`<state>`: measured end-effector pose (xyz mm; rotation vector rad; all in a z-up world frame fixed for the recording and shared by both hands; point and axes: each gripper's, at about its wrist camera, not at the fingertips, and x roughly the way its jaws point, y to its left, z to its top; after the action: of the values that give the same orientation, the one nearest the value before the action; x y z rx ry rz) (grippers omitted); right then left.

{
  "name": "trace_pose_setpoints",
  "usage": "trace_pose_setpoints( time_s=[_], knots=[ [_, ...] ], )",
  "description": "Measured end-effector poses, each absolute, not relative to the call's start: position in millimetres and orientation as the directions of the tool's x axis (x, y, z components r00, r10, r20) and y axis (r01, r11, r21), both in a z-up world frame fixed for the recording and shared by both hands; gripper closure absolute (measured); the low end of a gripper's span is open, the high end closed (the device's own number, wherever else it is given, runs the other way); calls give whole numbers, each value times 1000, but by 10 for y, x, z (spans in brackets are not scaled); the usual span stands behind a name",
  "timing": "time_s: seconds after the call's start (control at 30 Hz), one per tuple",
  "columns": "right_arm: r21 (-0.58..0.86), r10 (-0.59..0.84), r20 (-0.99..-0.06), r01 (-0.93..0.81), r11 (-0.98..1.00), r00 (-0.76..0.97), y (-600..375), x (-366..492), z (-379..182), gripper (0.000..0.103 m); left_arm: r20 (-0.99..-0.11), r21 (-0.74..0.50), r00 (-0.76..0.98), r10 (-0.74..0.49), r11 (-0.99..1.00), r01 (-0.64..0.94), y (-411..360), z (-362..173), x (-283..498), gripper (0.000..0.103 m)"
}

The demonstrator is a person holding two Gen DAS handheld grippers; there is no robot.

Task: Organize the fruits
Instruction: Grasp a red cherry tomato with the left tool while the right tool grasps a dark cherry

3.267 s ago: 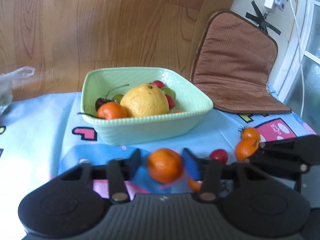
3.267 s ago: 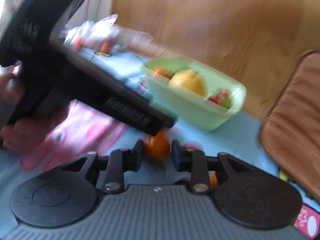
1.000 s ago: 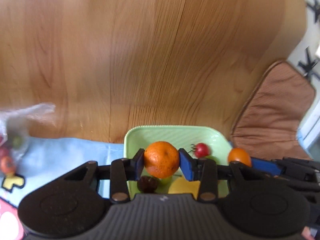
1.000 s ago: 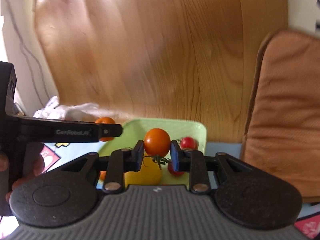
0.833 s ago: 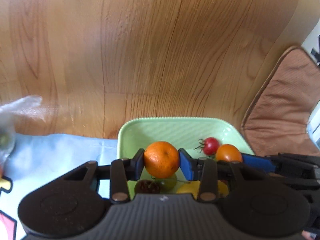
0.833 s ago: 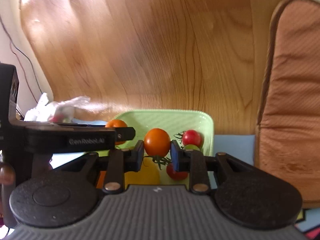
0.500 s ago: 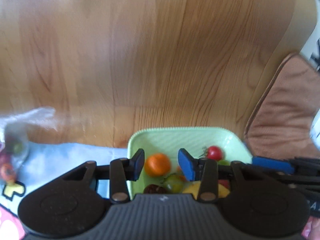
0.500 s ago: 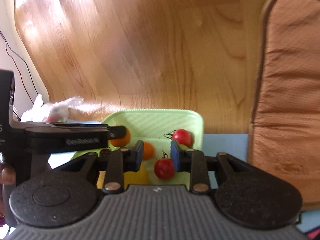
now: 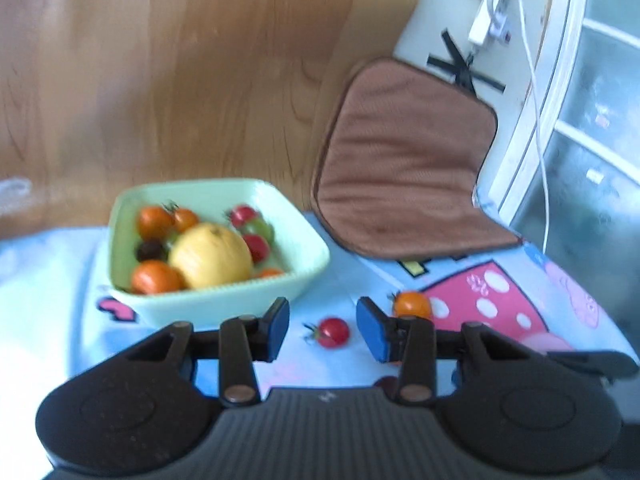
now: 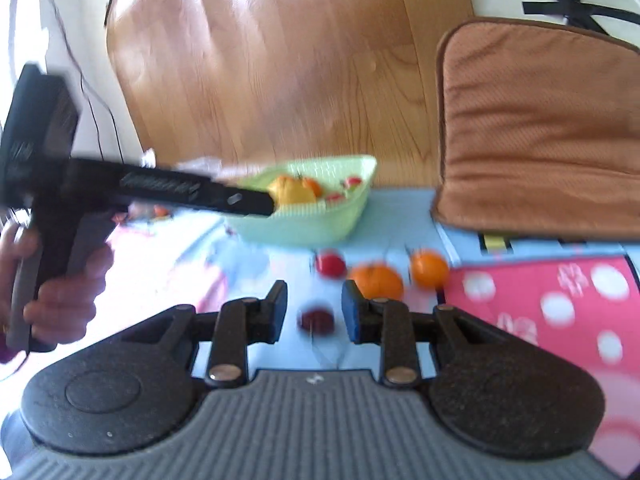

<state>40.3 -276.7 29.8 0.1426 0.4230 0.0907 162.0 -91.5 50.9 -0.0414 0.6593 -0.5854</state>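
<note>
While nothing is held, each hand-held gripper (image 9: 322,328) (image 10: 313,312) stands parted.

No wording can be read anywhere. The left gripper (image 10: 256,203) carries a printed strip along its side (left of the right gripper's jaws), but it is smeared beyond reading.

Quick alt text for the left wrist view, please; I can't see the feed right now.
The left gripper hangs empty with jaws apart over a blue cartoon tablecloth, a red cherry tomato lying beyond them. A pale green bowl of fruit sits behind on the left, a brown cushion on the right.
</note>
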Motion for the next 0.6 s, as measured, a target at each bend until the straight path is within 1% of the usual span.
trace_pose_setpoints(
  time_s=[0.1, 0.17, 0.33, 0.43, 0.53, 0.57, 0.6],
  knots=[
    [127, 122, -421, -75, 989, 899, -2679, 458, 231, 71, -582, -226, 618, -529, 835, 501, -1014, 405, 1696, 65],
    [100, 108, -430, -72, 992, 897, -2632, 526, 208, 70, -587, -207, 618, -523, 835, 510, -1083, 354, 1707, 65],
    [107, 113, -453, -71, 992, 884, -2628, 632, 131, 70, -614, -159, 613, -498, 838, 521, -1200, 197, 1783, 65],
    [102, 98, -463, -57, 993, 881, -2621, 686, 92, 61, -624, -166, 599, -502, 834, 526, -1234, 122, 1859, 62],
    [120, 102, -474, -50, 991, 875, -2642, 738, 79, 61, -617, -161, 604, -504, 833, 530, -1249, 63, 1878, 65],
    [123, 100, -478, -46, 991, 873, -2643, 755, 75, 62, -615, -158, 607, -504, 833, 531, -1257, 55, 1877, 68],
    [123, 98, -477, -44, 991, 873, -2644, 763, 74, 63, -614, -160, 606, -506, 831, 532, -1260, 52, 1878, 68]
  ],
)
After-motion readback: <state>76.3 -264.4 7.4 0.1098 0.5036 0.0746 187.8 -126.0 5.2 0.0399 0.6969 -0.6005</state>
